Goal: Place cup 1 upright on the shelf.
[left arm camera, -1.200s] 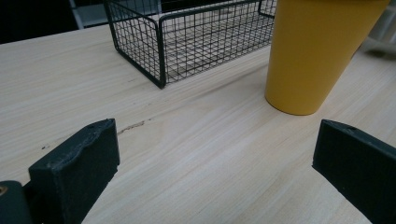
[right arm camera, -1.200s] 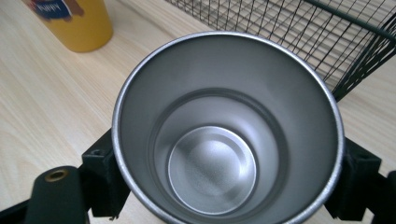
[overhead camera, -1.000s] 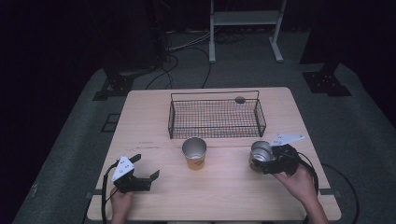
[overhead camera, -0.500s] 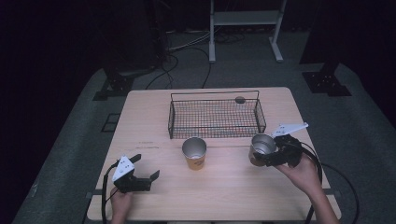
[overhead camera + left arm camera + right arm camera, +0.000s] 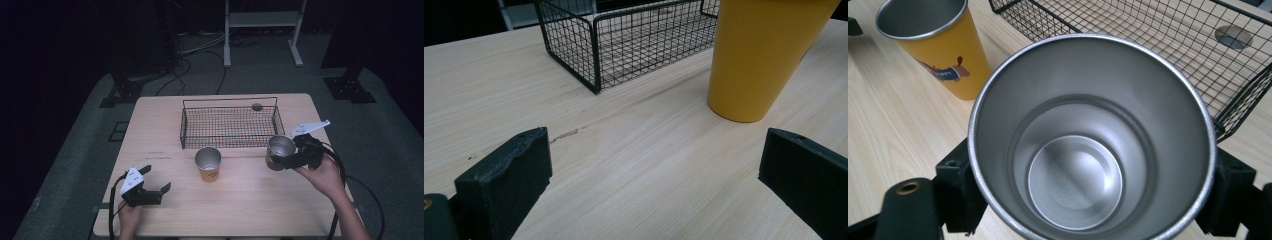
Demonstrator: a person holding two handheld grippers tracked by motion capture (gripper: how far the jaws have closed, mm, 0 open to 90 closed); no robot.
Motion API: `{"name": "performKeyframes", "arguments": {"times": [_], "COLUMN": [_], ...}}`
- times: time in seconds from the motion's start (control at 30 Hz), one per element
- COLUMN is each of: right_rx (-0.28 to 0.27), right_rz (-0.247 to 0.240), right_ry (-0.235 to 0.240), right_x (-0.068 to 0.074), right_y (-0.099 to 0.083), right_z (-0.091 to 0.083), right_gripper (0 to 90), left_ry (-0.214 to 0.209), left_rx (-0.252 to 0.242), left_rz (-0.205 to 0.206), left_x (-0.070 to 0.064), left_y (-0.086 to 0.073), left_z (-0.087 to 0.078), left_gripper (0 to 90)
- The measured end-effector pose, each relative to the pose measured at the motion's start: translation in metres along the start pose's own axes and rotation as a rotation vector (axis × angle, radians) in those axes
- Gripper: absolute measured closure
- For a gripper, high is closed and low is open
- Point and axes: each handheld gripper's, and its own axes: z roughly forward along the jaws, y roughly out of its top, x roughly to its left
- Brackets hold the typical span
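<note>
Black left gripper (image 5: 155,189) rests low on wooden table (image 5: 150,130), jaws wide apart, empty. Yellow cup (image 5: 208,163) stands upright at centre, near front of wire basket (image 5: 228,125). Right gripper (image 5: 283,160) holds steel cup (image 5: 278,151), jaws clamped on its sides, cup lifted at basket's right front corner. Step seems carrying. Next move likely needs cup over rim, then lowering inside.
</note>
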Motion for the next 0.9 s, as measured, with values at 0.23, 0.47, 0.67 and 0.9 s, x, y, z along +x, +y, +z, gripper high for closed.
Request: {"name": "performKeyframes", "arguments": {"times": [0.23,0.47,0.67,0.9], "right_rx": [0.007,0.008,0.02,0.029], "right_rz": [0.005,0.0,-0.006,-0.018], "right_ry": [0.005,-0.001,0.006,0.007], "right_x": [-0.005,-0.009,-0.012,-0.015], "right_y": [0.012,0.027,0.038,0.051], "right_z": [-0.002,-0.001,0.002,0.005], "right_gripper": [17.6,17.6,17.6,17.6], "left_ry": [0.0,-0.001,0.0,-0.001], "left_rx": [-0.005,-0.003,-0.003,-0.003], "left_rz": [-0.002,0.001,0.003,0.001], "left_x": [0.0,0.0,0.0,0.0], "left_y": [0.0,0.0,0.0,0.0], "left_z": [0.0,0.0,0.0,0.0], "left_gripper": [0.0,0.0,0.0,0.0]}}
